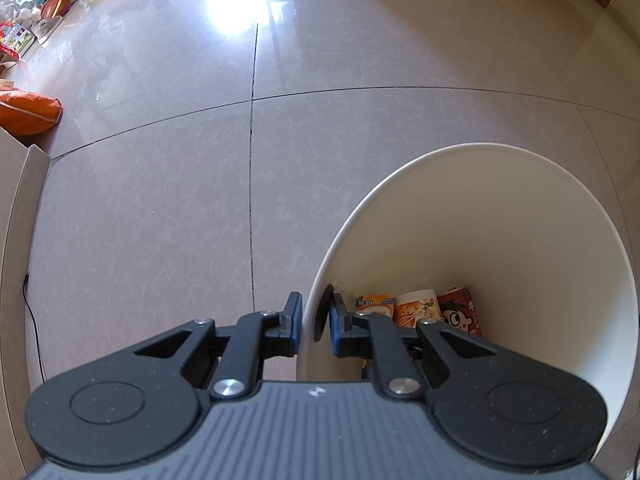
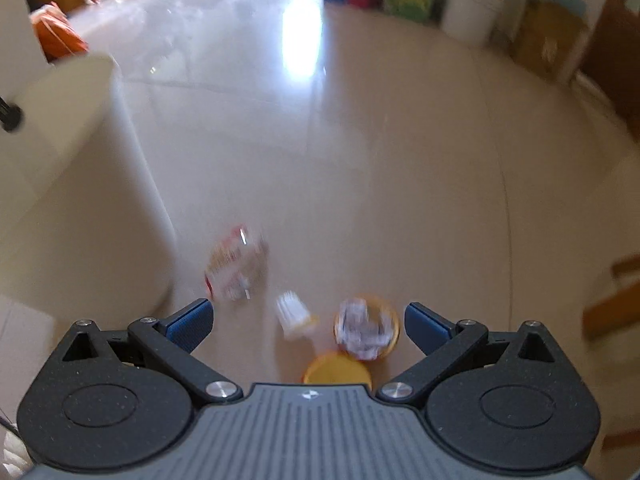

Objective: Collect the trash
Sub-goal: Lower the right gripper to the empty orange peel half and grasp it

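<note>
My left gripper (image 1: 315,309) is shut on the rim of a tall white bin (image 1: 500,216), one finger outside the wall and one inside. At the bin's bottom lie an orange packet (image 1: 374,304), a printed paper cup (image 1: 416,308) and a red snack bag (image 1: 460,312). My right gripper (image 2: 308,314) hangs wide open over the floor with nothing between its fingers. Below it, blurred, lie a crumpled wrapper (image 2: 236,266), a small white piece (image 2: 294,314), an orange cup stuffed with crumpled paper (image 2: 366,330) and an orange lid (image 2: 338,370). The bin (image 2: 80,200) stands left of them.
Glossy tiled floor (image 1: 160,200) stretches ahead. A cardboard box edge (image 1: 24,200), a black cable (image 1: 32,320) and an orange bag (image 1: 28,114) sit at the left. Boxes and packages (image 2: 460,0) line the far wall; a wooden piece (image 2: 612,308) is at the right.
</note>
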Demonstrator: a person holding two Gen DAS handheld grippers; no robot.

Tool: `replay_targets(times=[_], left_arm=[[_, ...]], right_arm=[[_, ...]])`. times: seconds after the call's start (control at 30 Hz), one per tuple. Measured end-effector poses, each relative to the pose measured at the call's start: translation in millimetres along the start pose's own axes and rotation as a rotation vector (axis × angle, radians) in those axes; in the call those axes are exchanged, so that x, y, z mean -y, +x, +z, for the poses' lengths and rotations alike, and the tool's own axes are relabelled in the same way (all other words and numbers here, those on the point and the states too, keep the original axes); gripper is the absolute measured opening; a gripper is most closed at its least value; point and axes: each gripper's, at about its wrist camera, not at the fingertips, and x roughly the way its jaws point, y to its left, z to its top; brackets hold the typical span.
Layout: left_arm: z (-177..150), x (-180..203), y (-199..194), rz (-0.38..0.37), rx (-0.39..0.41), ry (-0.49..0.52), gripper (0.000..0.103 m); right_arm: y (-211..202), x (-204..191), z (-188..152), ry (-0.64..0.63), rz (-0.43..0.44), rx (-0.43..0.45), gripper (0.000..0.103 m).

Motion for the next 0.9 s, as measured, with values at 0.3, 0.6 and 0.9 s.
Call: replay_targets(times=[0.3,0.6,0.9], left_arm=[[1,-1,-1,0.001,0.002,-0.004,0.013],[1,-2,-2,0.001,0.002,-0.008,0.013],[0,-1,-1,0.002,0.002,-0.006,0.013]], right_arm=[[90,37,-43,0.192,0.003,-0.173,0.103],[157,47,-63,0.287,-0.004,-0.268,0.103],[170,47,-70,0.264,0.002,-0.334,0.089]])
